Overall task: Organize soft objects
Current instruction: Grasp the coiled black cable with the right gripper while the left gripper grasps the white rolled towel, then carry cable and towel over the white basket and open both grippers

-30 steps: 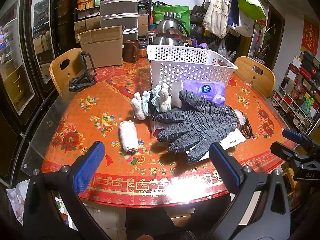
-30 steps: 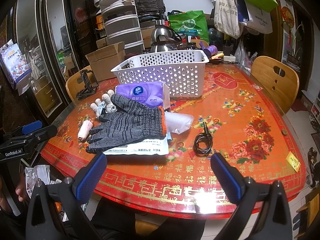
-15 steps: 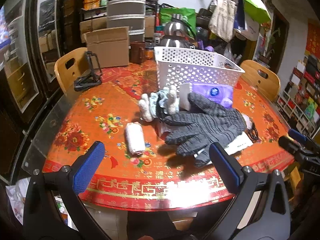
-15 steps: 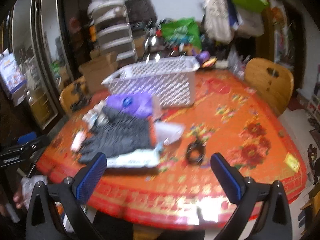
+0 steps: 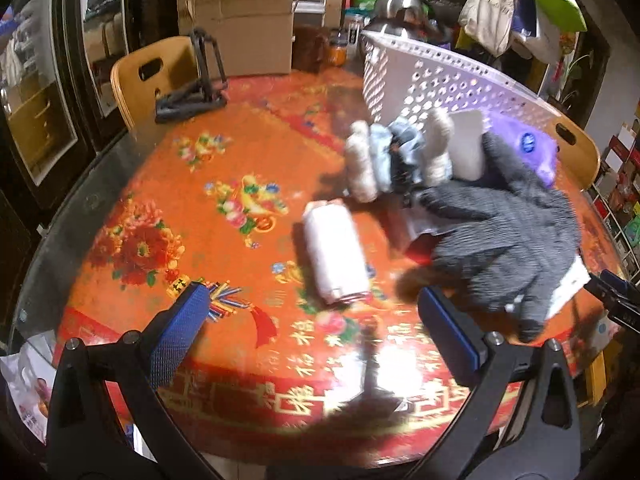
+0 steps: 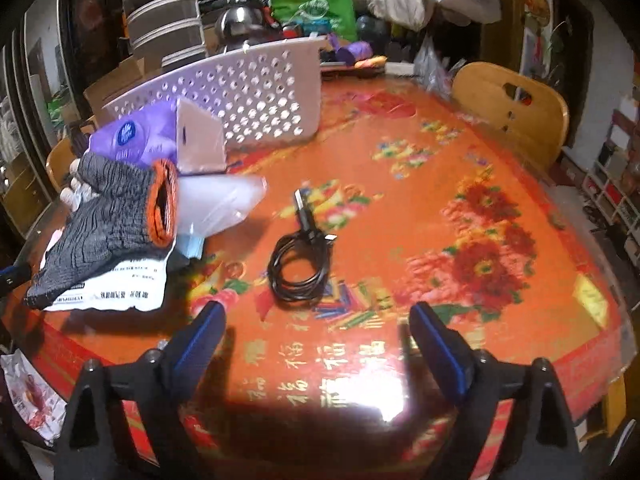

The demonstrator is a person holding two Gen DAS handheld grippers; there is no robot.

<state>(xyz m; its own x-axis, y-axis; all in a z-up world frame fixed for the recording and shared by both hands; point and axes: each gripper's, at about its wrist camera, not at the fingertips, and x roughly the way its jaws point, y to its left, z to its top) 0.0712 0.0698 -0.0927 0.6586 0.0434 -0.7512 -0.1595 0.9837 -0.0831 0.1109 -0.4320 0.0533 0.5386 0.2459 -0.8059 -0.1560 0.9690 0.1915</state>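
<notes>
Two claws are yours, both spread wide and gripping nothing. Your left claw hovers low over the table, with the white roll lying just ahead between its fingers. The grey glove sits ahead to its right, touching nothing of the claw. Your right claw faces a coiled black cable just ahead; the glove and white basket lie ahead to its left.

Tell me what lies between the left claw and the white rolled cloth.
Only bare tablecloth: in the left wrist view, the open left claw hovers just short of the white rolled cloth, with nothing between them. The grey glove lies off to the right.
</notes>
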